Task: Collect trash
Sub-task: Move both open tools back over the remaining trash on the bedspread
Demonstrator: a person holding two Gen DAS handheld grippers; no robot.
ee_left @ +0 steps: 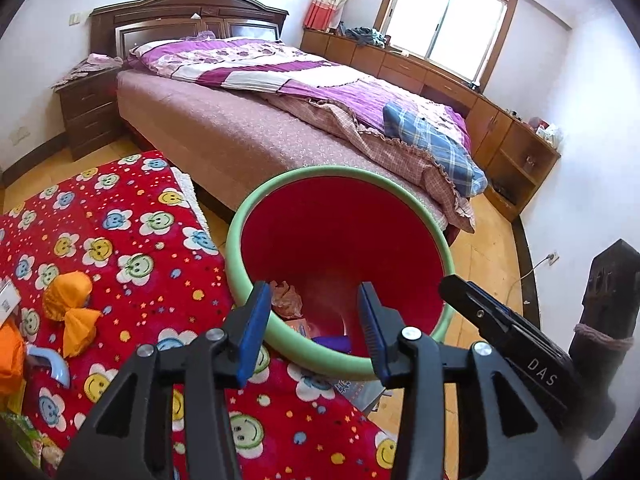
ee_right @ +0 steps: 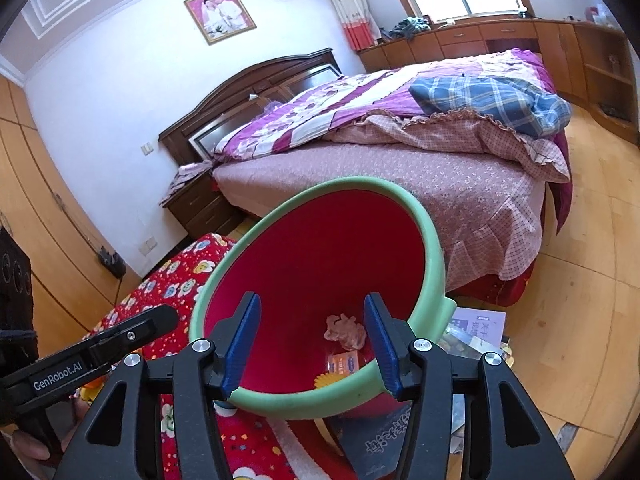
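A red bin with a green rim (ee_left: 236,240) stands beside a red flowered blanket (ee_left: 132,240). Inside lie a crumpled pinkish paper (ee_left: 286,298) and a purple scrap (ee_left: 332,342). My left gripper (ee_left: 314,296) hangs open over the bin's near rim with nothing between its blue pads. In the right wrist view the same bin rim (ee_right: 432,248) tilts toward me, with the crumpled paper (ee_right: 346,332) and a small orange packet (ee_right: 340,362) at its bottom. My right gripper (ee_right: 312,304) is open above the near rim and holds nothing.
An orange wrapper (ee_left: 70,300), a pale blue curved piece (ee_left: 52,360) and a white card (ee_left: 8,298) lie on the blanket at left. Booklets and papers (ee_right: 476,324) lie on the wooden floor by the bin. A bed (ee_left: 248,128) stands close behind it.
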